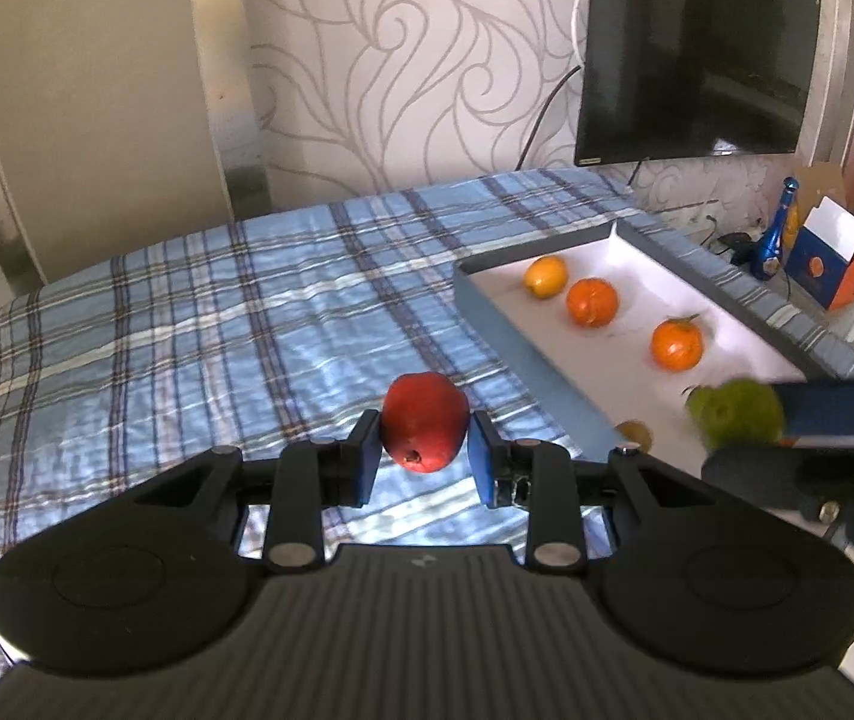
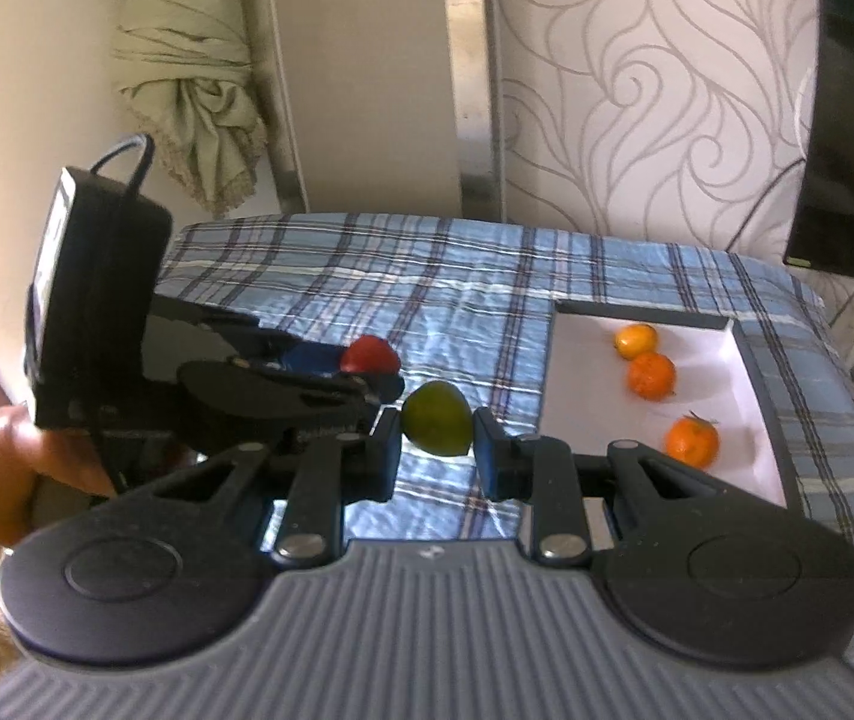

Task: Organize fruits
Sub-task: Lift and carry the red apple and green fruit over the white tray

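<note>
Carrying fruit toward the white tray point(image 1: 490, 285): the left gripper point(image 1: 425, 459) clamps a red fruit point(image 1: 425, 429) above the plaid cloth point(image 1: 186, 324), the right gripper point(image 2: 437, 447) pinches a green fruit point(image 2: 437, 418), probably over the tray's near edge. Next, each lowers into bare tray space beside the oranges point(image 1: 592, 302).

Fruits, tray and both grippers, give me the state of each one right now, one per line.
left gripper: shut on the red fruit
red fruit: held clear of the bedcover
right gripper: shut on the green fruit
green fruit: held off the bedcover
tray: open, on the bedcover
yellow fruit: resting in the tray
two oranges: resting in the tray
small brown fruit: in the tray, partly hidden
</note>
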